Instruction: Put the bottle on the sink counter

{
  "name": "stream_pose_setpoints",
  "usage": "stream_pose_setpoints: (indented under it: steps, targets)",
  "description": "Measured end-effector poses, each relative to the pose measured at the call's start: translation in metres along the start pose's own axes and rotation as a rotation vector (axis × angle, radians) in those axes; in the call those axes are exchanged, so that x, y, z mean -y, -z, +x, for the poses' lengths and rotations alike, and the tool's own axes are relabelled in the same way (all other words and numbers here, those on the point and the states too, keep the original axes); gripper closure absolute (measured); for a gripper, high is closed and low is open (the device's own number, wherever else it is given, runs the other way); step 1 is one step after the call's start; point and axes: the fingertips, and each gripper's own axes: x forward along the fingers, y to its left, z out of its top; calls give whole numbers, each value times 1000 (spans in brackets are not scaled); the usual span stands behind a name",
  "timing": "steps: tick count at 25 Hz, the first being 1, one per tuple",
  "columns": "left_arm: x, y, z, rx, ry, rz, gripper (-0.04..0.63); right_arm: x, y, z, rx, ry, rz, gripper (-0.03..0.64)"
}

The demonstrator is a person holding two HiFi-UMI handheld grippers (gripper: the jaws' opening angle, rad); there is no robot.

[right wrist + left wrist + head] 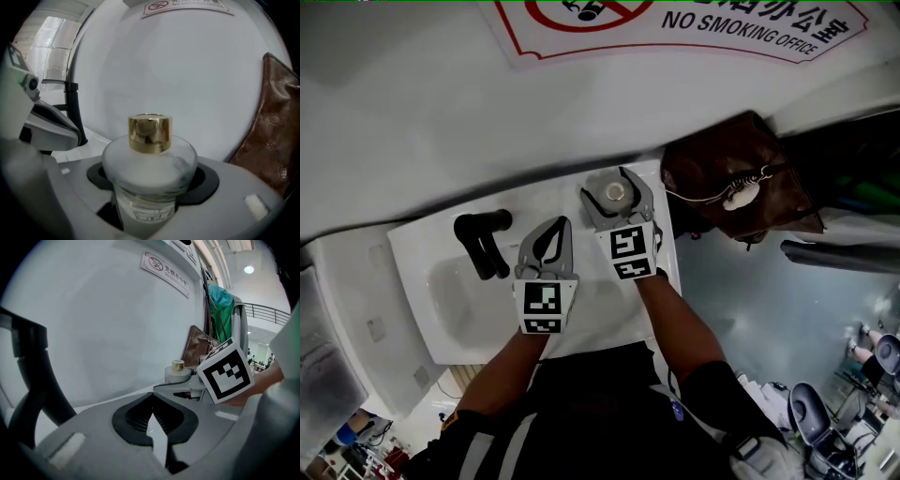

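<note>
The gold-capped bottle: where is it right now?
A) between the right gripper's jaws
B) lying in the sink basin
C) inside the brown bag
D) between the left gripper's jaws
A: the right gripper view shows the bottle upright between the jaws of the right gripper, which close against its sides.

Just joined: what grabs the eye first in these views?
The clear bottle with its gold cap, clamped in the right gripper at the white sink's far right corner, dominates the right gripper view. Next come the black faucet on the sink's left, the brown bag right of the sink, and the no-smoking sign on the wall. The left gripper hovers shut over the sink.
</note>
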Motion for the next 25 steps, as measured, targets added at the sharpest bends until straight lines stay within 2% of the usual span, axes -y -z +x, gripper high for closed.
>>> stream_pose_setpoints:
  steps: [11, 25]
  targets:
    - [0, -1, -2, 6, 9, -4, 595, -4, 10, 5, -72, 17, -26, 279]
    - [8, 10, -2, -21, 26, 11, 595, -3, 16, 4, -106, 47, -14, 275]
